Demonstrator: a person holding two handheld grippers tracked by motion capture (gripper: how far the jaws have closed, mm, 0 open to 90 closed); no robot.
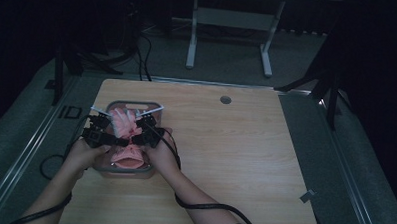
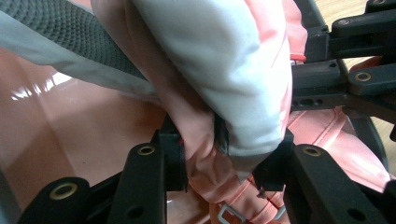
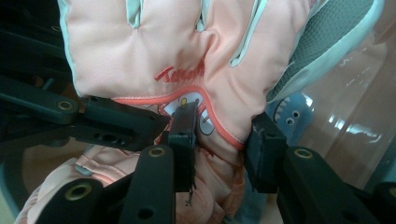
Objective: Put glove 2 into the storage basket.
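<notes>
A pink glove (image 1: pixel 122 120) with pale grey trim hangs over a clear bin (image 1: pixel 131 105) on the wooden table, held at its wrist end from both sides. My left gripper (image 1: pixel 110 139) is shut on the bunched pink and grey fabric (image 2: pixel 233 93), which is pinched between its pads (image 2: pixel 173 154). My right gripper (image 3: pixel 222 142) grips the cuff of the same glove (image 3: pixel 187 46), just under the red lettering. The glove's fingers point away from both cameras. A second pink glove (image 1: pixel 130 158) lies in the bin below.
The bin stands at the table's left side, its glossy walls (image 3: pixel 355 107) close around both grippers. The table (image 1: pixel 235 143) stretches bare to the right, with a round grommet (image 1: pixel 225 99) near its far edge. Cables trail from both hands toward the front edge.
</notes>
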